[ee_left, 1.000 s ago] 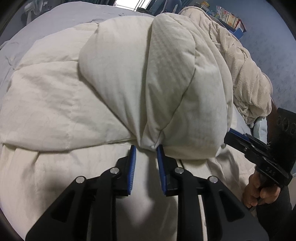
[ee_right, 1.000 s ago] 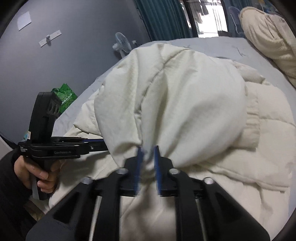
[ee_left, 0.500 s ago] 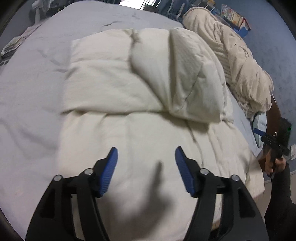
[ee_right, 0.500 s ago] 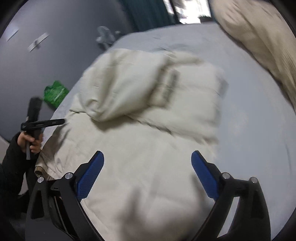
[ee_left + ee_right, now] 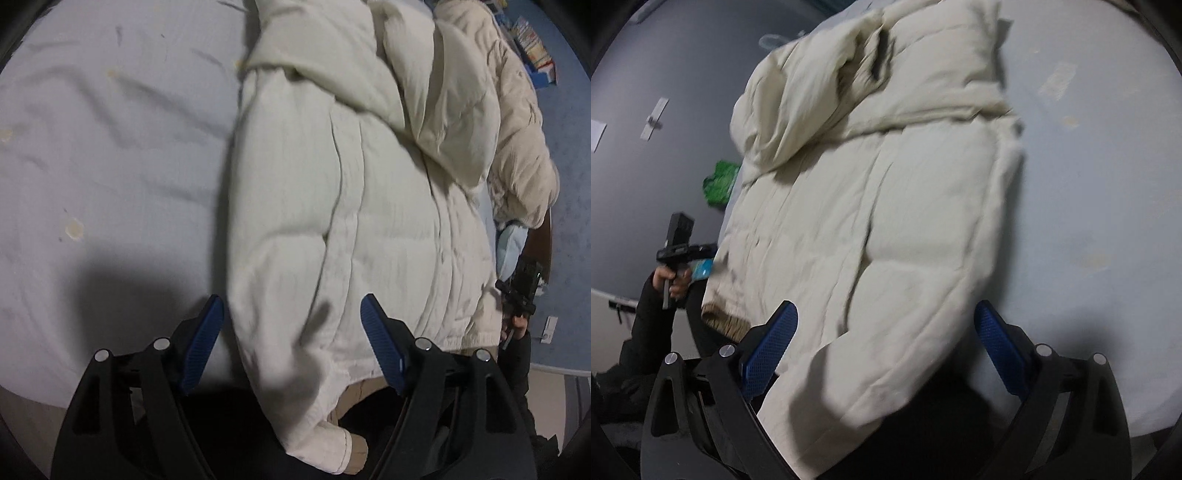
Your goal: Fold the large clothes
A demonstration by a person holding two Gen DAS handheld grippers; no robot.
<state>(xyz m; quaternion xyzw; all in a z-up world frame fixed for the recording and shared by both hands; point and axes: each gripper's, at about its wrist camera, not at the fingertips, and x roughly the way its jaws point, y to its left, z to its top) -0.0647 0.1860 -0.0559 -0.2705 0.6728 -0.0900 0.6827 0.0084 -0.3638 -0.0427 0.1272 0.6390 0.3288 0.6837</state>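
Observation:
A cream puffer jacket point(image 5: 354, 206) lies spread on the bed, with its far part folded back over itself; it also shows in the right wrist view point(image 5: 879, 206). Its near corner hangs over the bed's front edge. My left gripper point(image 5: 293, 341) is open and empty, with the jacket's near hem between the spread fingers. My right gripper point(image 5: 884, 350) is open and empty above the same near corner. Each view shows the other gripper small and far off at its edge, the right one point(image 5: 521, 291) and the left one point(image 5: 683, 251).
The pale grey bed sheet point(image 5: 103, 155) lies bare beside the jacket. A cream blanket point(image 5: 517, 122) is heaped at the bed's far right. A green bag point(image 5: 720, 182) lies on the floor by the grey wall. Dark clothing of the person fills the bottom of both views.
Both grippers let go of the raised jacket fold and opened wide. The fold dropped onto the jacket. Both grippers pulled back to the jacket's near hem at the bed's edge.

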